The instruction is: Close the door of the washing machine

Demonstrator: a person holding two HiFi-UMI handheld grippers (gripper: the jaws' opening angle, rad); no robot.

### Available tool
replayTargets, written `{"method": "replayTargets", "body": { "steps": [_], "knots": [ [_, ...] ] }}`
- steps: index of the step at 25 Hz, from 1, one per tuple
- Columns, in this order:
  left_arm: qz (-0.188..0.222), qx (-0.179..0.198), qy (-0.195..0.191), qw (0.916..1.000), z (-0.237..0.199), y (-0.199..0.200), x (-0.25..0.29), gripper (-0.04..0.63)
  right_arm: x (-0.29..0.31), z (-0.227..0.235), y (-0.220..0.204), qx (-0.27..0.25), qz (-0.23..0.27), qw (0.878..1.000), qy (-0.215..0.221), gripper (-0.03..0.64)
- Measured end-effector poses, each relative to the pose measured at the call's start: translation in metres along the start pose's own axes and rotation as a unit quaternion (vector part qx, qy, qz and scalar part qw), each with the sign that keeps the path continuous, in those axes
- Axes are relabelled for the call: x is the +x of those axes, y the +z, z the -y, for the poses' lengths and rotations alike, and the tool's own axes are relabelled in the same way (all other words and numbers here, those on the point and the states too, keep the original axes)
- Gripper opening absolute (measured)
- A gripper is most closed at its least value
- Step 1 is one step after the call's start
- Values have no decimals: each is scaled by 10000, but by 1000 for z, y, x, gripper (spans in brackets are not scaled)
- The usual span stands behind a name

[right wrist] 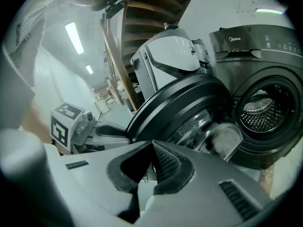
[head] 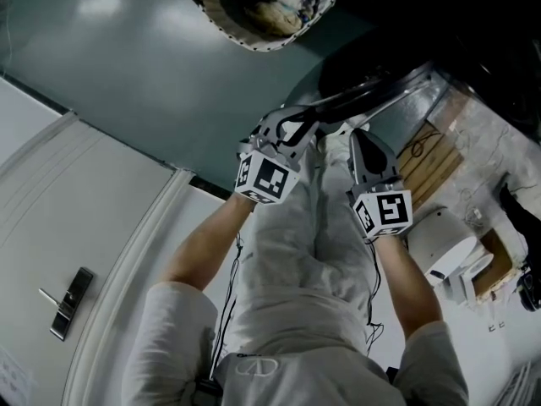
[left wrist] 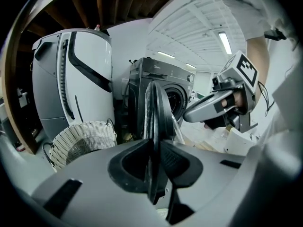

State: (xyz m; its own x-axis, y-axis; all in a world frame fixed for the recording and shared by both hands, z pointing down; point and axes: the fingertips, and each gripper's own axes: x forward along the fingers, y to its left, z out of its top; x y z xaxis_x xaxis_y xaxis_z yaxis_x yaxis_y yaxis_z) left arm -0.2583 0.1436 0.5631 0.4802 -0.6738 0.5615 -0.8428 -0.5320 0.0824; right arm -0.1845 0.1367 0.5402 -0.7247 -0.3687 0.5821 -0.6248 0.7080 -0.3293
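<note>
The dark front-loading washing machine (right wrist: pixel 265 56) stands with its round door (right wrist: pixel 180 108) swung out and the steel drum (right wrist: pixel 260 112) showing. In the left gripper view the door (left wrist: pixel 154 108) is seen edge-on, running straight between my left gripper (left wrist: pixel 154 150), whose pads press on its rim. My right gripper (right wrist: pixel 152 150) is beside the door's outer face, jaws together with nothing between them. From the head view, the left gripper (head: pixel 292 129) and right gripper (head: pixel 363 142) sit side by side at the dark door (head: pixel 363 70).
A white wicker basket (left wrist: pixel 83 141) sits on the floor left of the machine, holding laundry in the head view (head: pixel 262 7). A tall white appliance (left wrist: pixel 75 79) stands behind it. Wooden beams run overhead. The person's legs are below the grippers.
</note>
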Motion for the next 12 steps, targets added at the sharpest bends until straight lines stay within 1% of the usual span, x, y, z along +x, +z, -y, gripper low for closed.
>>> {"method": "replayTargets", "body": {
  "steps": [4,12],
  "knots": [
    [-82,-122,26,9999,16,-1,2,69,-10,8,-6,89,48,9999,-105,11],
    [-360,-357,-32,9987,54,0,9,78,-40,30,-27,334,58,9984,-461,11]
  ]
}}
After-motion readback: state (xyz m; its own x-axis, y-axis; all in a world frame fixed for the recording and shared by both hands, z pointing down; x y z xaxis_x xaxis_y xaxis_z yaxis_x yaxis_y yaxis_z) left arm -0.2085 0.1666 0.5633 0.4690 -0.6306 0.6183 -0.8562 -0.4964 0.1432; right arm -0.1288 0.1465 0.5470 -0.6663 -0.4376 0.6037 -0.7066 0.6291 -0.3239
